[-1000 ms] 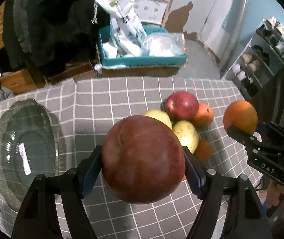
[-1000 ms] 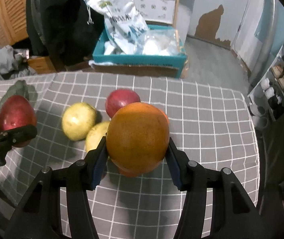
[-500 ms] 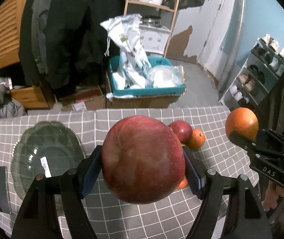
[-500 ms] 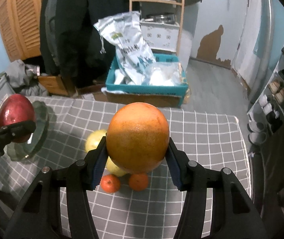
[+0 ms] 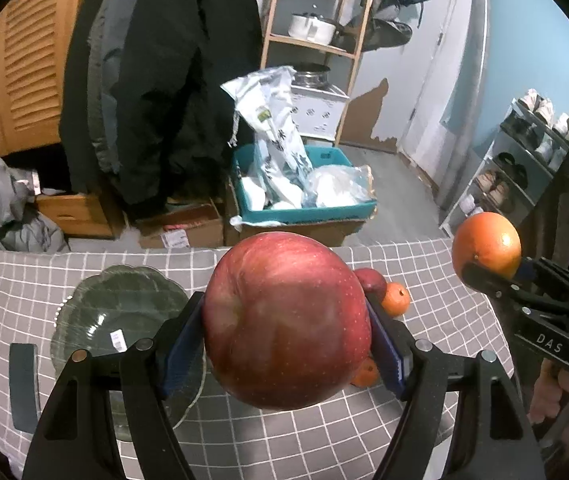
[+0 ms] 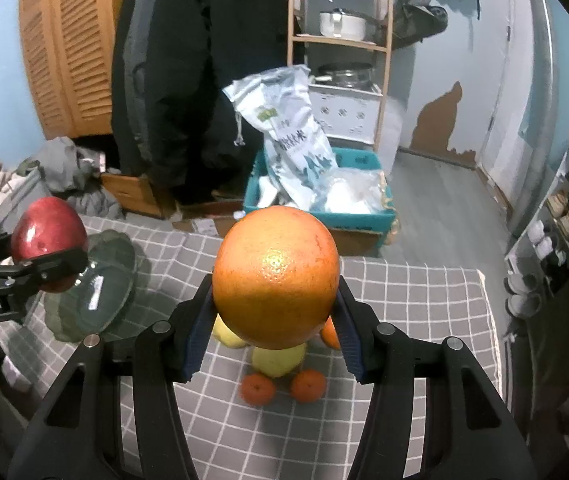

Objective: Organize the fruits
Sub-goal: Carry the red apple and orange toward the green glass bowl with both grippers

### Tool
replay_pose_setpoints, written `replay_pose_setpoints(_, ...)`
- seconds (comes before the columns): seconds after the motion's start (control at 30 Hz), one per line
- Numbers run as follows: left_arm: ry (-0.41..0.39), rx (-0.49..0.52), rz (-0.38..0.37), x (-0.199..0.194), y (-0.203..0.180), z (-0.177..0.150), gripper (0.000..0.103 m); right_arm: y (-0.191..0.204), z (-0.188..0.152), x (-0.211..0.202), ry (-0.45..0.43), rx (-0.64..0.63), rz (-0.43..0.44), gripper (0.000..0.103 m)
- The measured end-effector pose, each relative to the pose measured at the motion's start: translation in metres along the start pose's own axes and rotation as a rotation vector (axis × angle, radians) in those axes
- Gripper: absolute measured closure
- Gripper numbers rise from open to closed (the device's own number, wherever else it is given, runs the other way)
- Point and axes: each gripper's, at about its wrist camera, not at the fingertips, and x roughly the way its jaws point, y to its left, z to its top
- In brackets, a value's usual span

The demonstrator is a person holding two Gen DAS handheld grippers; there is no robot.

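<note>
My left gripper (image 5: pixel 286 332) is shut on a big red apple (image 5: pixel 286 320) and holds it high above the table; it also shows in the right wrist view (image 6: pixel 48 236). My right gripper (image 6: pixel 274 312) is shut on a large orange (image 6: pixel 276 276), also held high, seen at the right of the left wrist view (image 5: pixel 486 248). A dark glass plate (image 5: pixel 120 312) lies on the table's left side (image 6: pixel 96 292). On the cloth lie yellow pears (image 6: pixel 278 358), small tangerines (image 6: pixel 258 390) and another red apple (image 5: pixel 372 280).
The table has a grey checked cloth (image 6: pixel 404 320). Behind it stand a teal crate with bags (image 5: pixel 304 204), cardboard boxes, a hanging dark coat (image 5: pixel 164 80) and a wooden shelf. A shoe rack (image 5: pixel 524 152) stands to the right.
Both grippers have risen well above the table with their fruit. The plate and loose fruit now look smaller and farther below.
</note>
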Motion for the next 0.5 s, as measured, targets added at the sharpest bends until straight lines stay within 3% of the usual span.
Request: replay_pose_setpoints(0.5,-0.013,-0.054,0.06,-0.013,0.045,-0.003,0.026,0.047,0.019,0.013,-0.003,-0.052,0.064,0.048)
